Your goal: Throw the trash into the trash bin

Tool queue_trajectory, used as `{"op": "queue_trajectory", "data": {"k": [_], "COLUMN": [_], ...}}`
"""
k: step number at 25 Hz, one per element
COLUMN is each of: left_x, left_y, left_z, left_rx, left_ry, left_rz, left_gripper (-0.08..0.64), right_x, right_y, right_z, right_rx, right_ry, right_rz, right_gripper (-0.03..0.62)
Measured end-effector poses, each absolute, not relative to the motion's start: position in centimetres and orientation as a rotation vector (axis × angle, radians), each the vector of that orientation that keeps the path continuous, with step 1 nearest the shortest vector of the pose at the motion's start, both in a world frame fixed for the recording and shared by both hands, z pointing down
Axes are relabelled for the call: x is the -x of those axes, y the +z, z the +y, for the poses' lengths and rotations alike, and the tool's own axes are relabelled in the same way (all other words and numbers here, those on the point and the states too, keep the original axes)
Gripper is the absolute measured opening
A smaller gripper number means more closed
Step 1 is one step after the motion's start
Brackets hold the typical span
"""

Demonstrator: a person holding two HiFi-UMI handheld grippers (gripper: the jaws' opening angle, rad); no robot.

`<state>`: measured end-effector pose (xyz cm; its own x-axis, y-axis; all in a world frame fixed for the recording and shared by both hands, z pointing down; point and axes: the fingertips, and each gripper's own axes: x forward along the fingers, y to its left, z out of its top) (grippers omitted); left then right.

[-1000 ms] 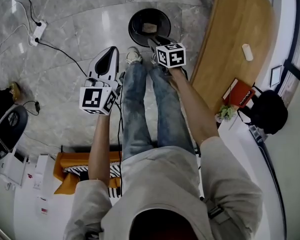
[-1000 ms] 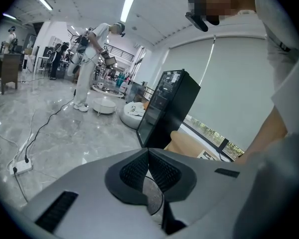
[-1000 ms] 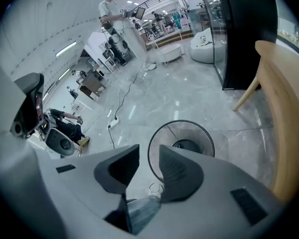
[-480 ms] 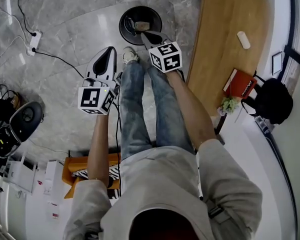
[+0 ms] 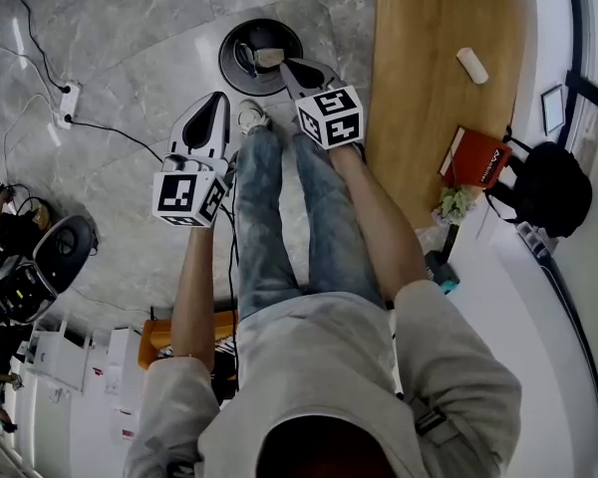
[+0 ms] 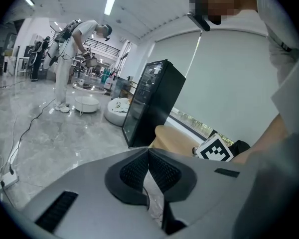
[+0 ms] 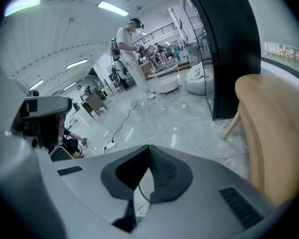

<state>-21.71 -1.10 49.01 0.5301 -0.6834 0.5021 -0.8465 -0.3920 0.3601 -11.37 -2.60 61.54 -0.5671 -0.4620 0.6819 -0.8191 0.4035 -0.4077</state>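
The round black trash bin (image 5: 241, 68) stands on the marble floor ahead of the person's feet, with a pale crumpled piece of trash (image 5: 269, 58) lying inside it. My right gripper (image 5: 287, 67) hangs over the bin's right rim, jaws shut with nothing between them; in the right gripper view its pads (image 7: 159, 169) meet at the tip. My left gripper (image 5: 214, 105) is held to the left of the bin, above bare floor, also shut and empty, its pads (image 6: 162, 171) touching in the left gripper view.
A wooden table (image 5: 429, 98) runs along the right, with a small white object (image 5: 471, 65) on it and a red box (image 5: 473, 157) at its near edge. A power strip (image 5: 68, 103) and cables lie at left. A black cabinet (image 6: 152, 103) and another person (image 6: 72, 54) stand farther off.
My right gripper has risen, its marker cube now larger in the head view. The head view has swung, so the bin sits further left. The trash stays in the bin.
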Motion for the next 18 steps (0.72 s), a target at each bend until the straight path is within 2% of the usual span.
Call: {"op": "queue_trajectory", "data": {"k": [5,18], "left_x": [17.1,2.4], "left_y": [49.1,48.1], "left_z": [-1.8,-4.9], "left_rx": [-2.238,-2.435], "left_ry": [0.402,0.477], "left_rz": [-1.146,-0.846], "left_gripper": [0.018,0.018], "right_x": [6.1,-13.9], "right_y": [60.0,57.4], "right_z": [-3.9,-3.0], "right_rx": [-1.218,-1.666], "right_ry": [1.023,1.055], "right_rz": [-2.201,-2.013], "right_gripper": [0.029,0.029]}}
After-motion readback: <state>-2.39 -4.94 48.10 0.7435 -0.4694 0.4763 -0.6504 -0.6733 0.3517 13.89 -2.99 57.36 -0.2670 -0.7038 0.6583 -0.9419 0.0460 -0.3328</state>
